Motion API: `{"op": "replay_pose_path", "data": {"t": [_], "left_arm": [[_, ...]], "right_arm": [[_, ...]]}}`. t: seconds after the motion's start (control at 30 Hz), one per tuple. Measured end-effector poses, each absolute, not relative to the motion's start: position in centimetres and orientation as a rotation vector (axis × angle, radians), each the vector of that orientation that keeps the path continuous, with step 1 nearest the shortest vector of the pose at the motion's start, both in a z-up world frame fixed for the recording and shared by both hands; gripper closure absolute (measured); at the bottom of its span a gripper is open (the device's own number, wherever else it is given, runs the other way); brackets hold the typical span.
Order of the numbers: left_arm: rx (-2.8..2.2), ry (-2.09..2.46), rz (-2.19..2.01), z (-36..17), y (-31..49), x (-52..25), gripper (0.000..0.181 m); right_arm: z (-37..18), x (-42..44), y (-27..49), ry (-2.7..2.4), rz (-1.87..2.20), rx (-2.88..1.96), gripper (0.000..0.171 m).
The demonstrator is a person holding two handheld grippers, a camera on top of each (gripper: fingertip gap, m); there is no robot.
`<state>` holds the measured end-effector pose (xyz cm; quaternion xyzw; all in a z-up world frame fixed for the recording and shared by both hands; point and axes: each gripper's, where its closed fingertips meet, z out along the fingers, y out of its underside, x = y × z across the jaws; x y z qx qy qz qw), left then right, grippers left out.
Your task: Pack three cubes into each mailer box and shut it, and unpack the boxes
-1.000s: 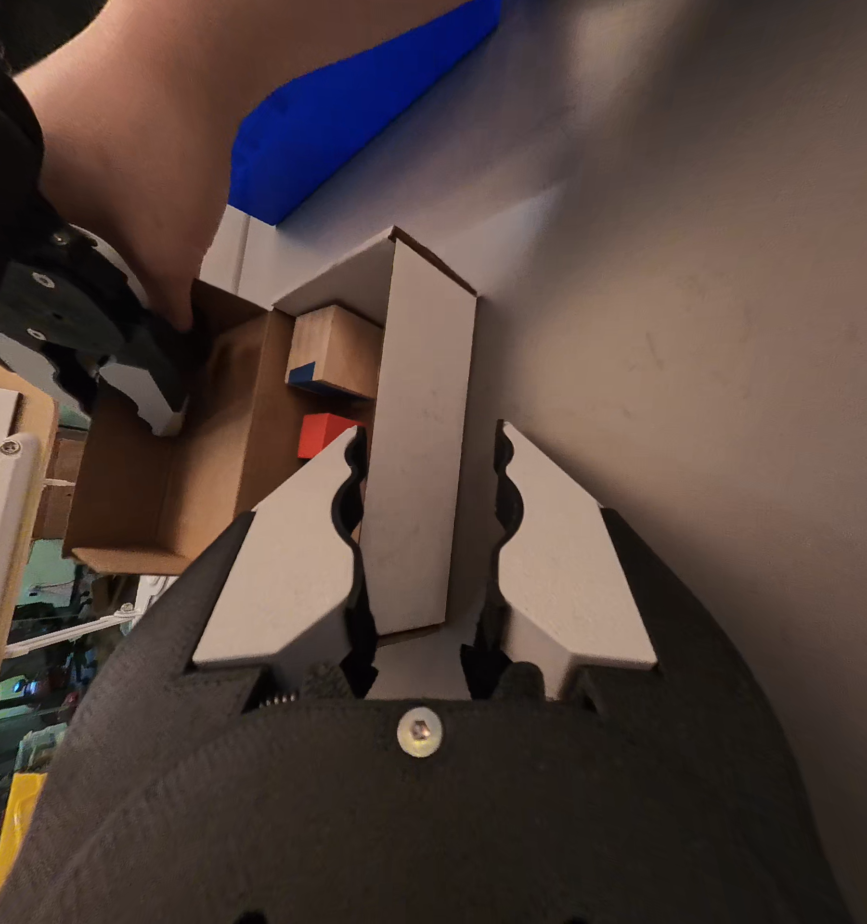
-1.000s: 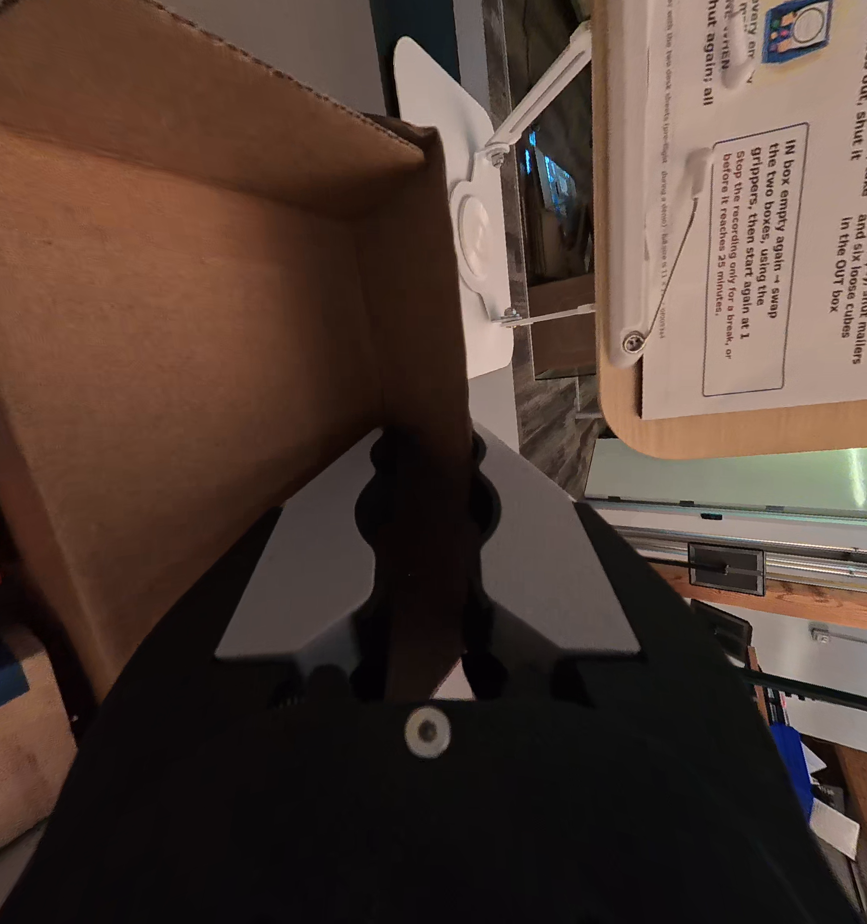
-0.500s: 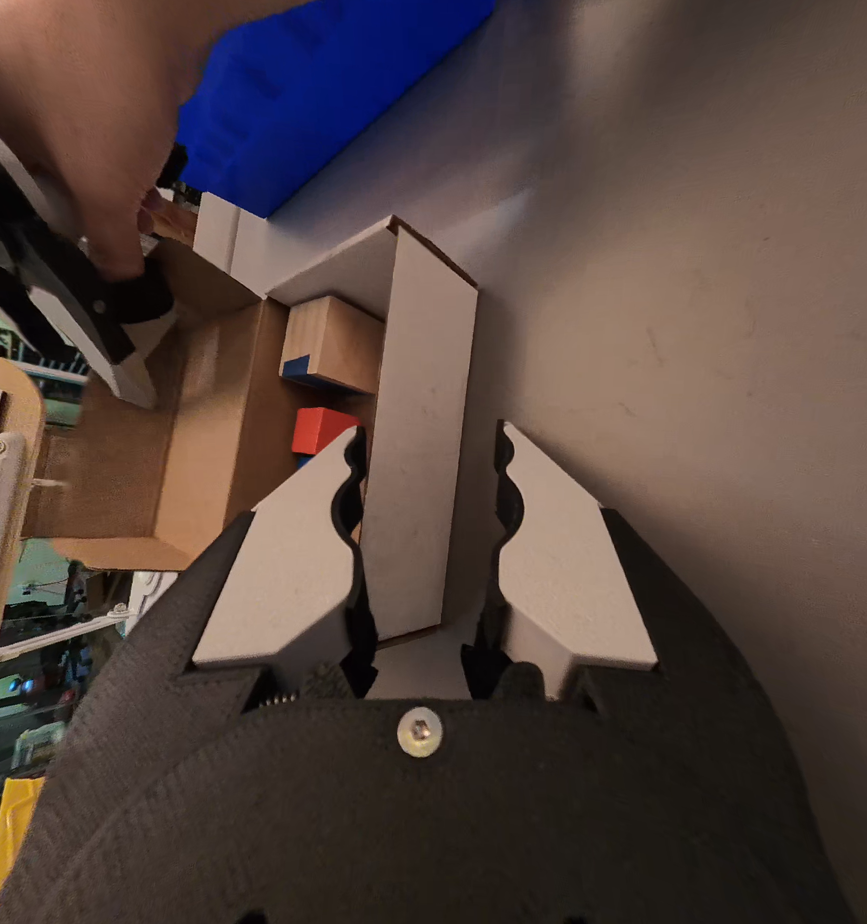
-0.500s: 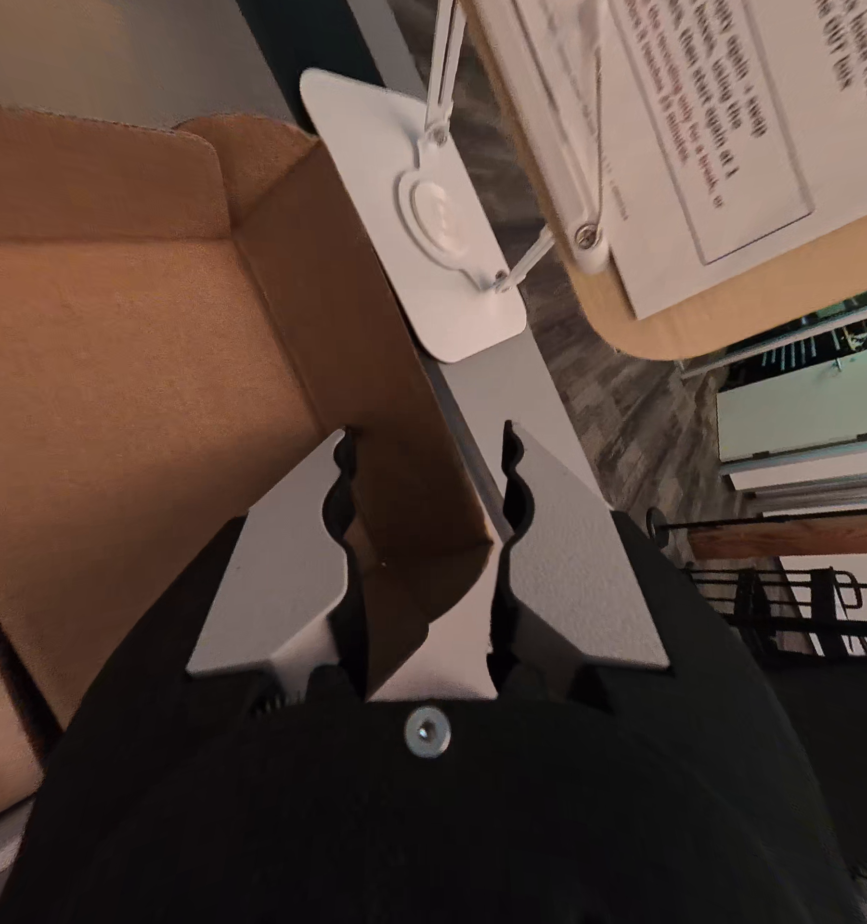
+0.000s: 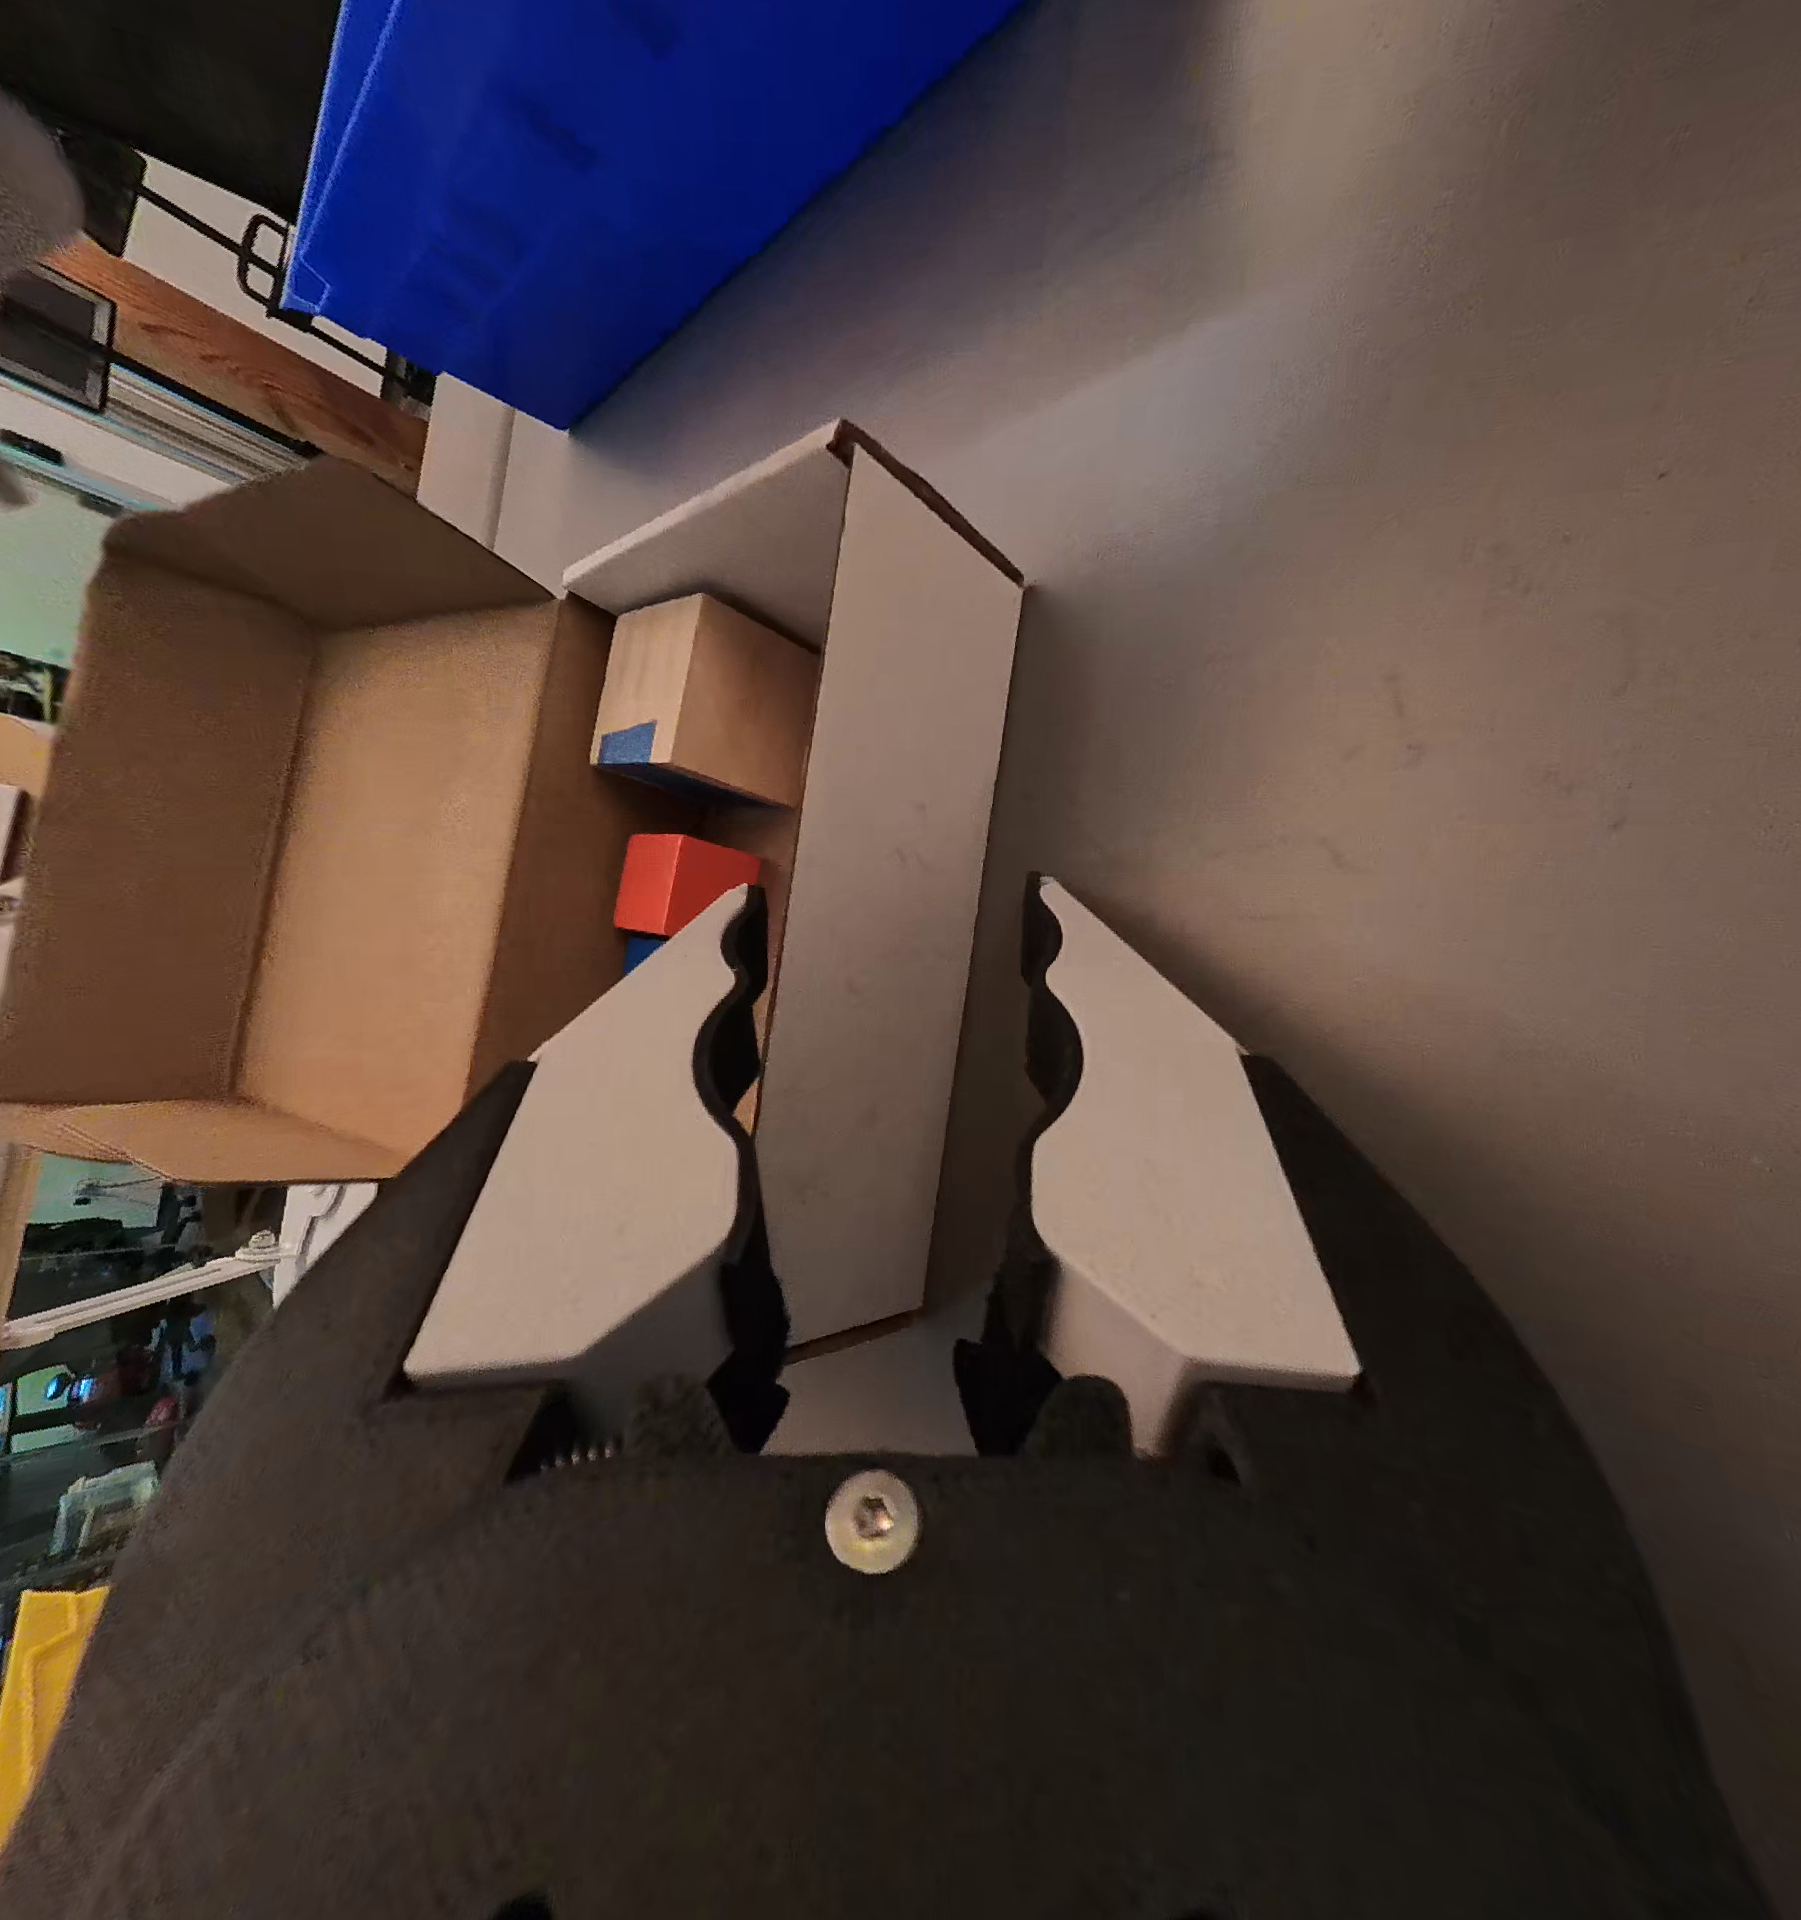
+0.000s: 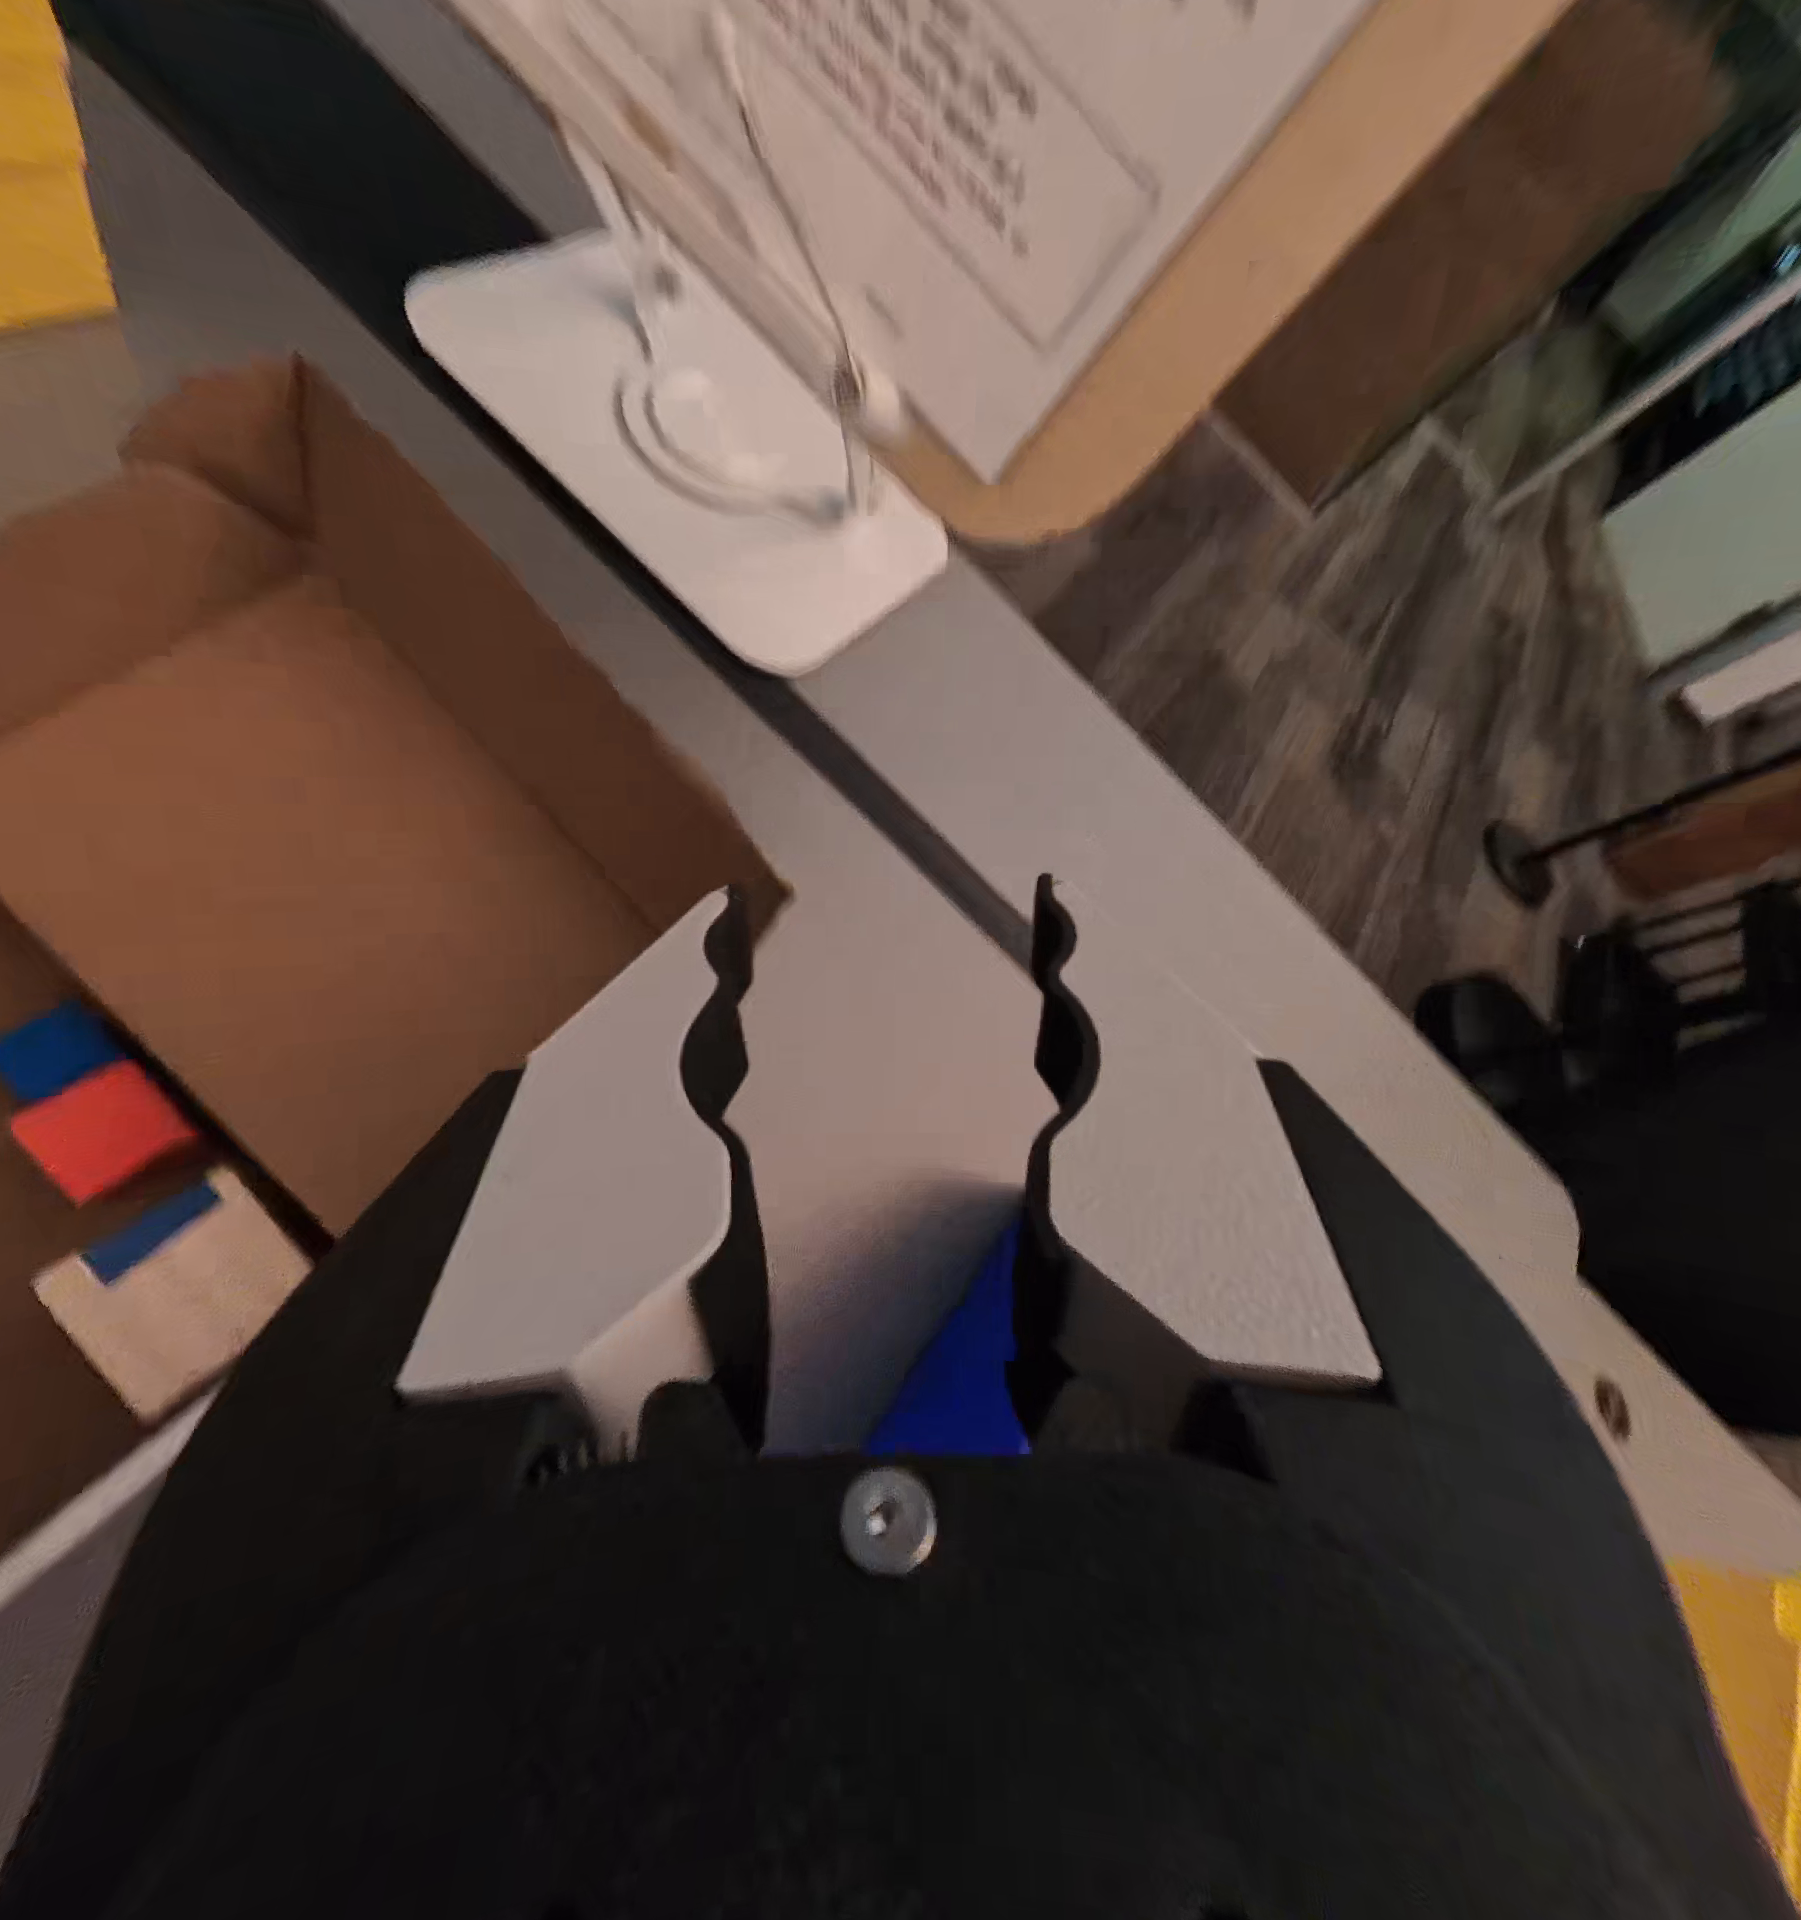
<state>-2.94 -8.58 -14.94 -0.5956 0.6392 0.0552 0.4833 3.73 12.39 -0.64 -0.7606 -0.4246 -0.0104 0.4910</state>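
A white mailer box (image 5: 896, 935) stands open on the grey table (image 5: 1395, 727). Its brown lid (image 5: 283, 831) is folded back to the left. Inside lie a wooden cube with blue tape (image 5: 709, 696), a red cube (image 5: 683, 883) and a blue cube (image 5: 647, 951). My left gripper (image 5: 891, 888) is open and straddles the box's near wall, with the left finger against it. My right gripper (image 6: 891, 888) is open and empty, off to the right of the lid (image 6: 304, 831). The red cube (image 6: 96, 1132) and the wooden cube (image 6: 169, 1288) also show in the right wrist view.
A blue bin (image 5: 563, 187) stands beyond the box. A white stand (image 6: 688, 457) with a clipboard and paper sheet (image 6: 979, 156) is at the table's edge near the lid. A yellow bin (image 6: 1758, 1714) is at the lower right. The floor lies past the table edge. To the red cube (image 6: 96, 1132): left tips about 6 cm, right tips about 15 cm. It is some 12 cm from my right tips to the lid (image 6: 304, 831).
My right gripper opened, let go of the lid's side flap and pulled back away from the box. The hand and that gripper left the left wrist view. The left gripper stayed put.
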Motion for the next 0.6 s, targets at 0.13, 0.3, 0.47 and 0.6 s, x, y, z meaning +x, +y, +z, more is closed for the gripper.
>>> {"op": "replay_pose_path", "data": {"t": [0.13,0.3,0.47,0.6], "left_arm": [[-1.451,1.555,0.137,-14.9,-8.5,-3.0,0.133],[-1.451,1.550,0.146,-15.0,-8.4,-3.0,0.134],[-1.451,1.549,0.148,-15.0,-8.3,-3.0,0.135],[-1.452,1.548,0.156,-15.0,-8.2,-3.0,0.136]], "right_arm": [[-4.0,6.7,11.8,-1.085,-0.029,-2.034,0.126],[-6.6,4.8,10.2,-1.190,0.141,-2.109,0.129],[-6.9,3.8,10.9,-1.202,0.051,-2.071,0.129],[-5.9,4.6,10.6,-1.206,-0.021,-2.059,0.128]]}}
